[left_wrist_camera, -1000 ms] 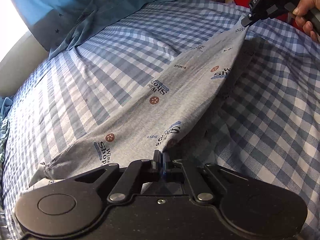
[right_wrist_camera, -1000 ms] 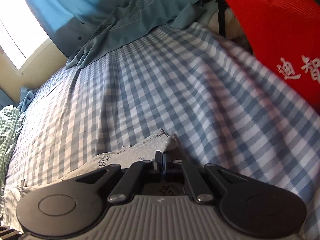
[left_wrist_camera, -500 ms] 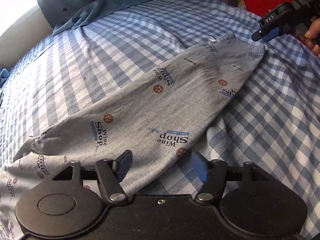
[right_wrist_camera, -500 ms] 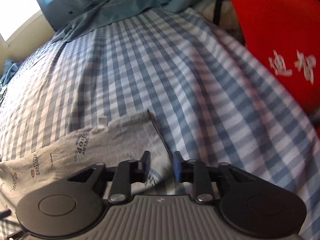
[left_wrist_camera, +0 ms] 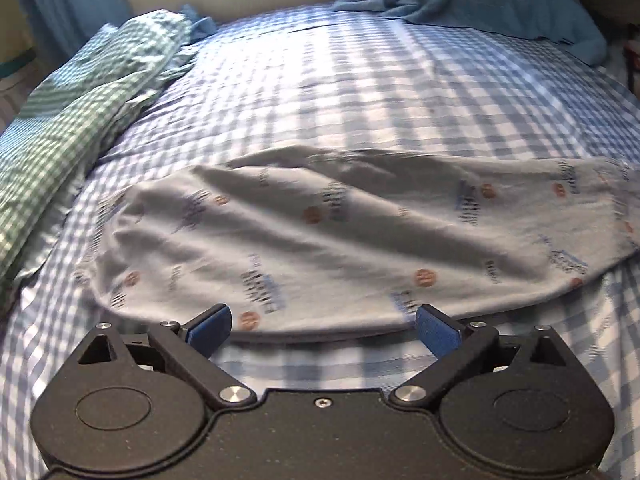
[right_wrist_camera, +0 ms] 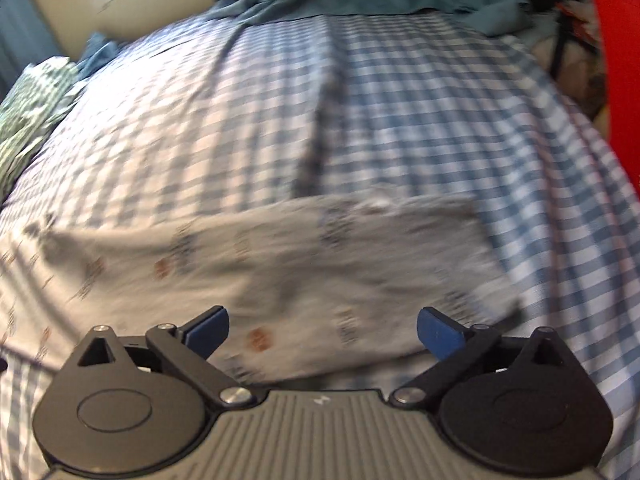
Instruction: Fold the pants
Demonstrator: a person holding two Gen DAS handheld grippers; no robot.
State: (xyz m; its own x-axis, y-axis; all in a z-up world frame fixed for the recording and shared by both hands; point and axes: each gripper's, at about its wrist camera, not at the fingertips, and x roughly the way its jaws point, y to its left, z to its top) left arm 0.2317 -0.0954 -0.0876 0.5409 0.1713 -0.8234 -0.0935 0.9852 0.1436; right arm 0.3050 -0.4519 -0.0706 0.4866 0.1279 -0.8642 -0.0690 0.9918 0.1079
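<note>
- The grey printed pants (left_wrist_camera: 340,236) lie spread on the bed, on its blue checked sheet (left_wrist_camera: 360,92). In the left wrist view they lie across the picture from side to side, with soft wrinkles running along them.
- The left claw (left_wrist_camera: 323,330) is wide apart and holds nothing. Its blue pads (left_wrist_camera: 210,326) hover at the near edge of the pants; I cannot tell if they touch the cloth.
- The right claw (right_wrist_camera: 323,330) is also spread wide and empty, above the broad end of the pants (right_wrist_camera: 300,280). This view is blurred, so small details of the cloth are not clear.
- The pants look already laid as one long narrow strip, so I judge the next fold is across the length, one end onto the other.
- To do it well, each claw should take one corner of the same end and bite all layers together, not only the top one.
- It is better to lift low and carry the end over slowly, with both claws level, so the edges meet evenly.
- The wrinkles should be pulled flat before the fold, otherwise they will be pressed in.
- The green checked cloth (left_wrist_camera: 72,120) at the left lies near; the pants should stay apart from it.
</note>
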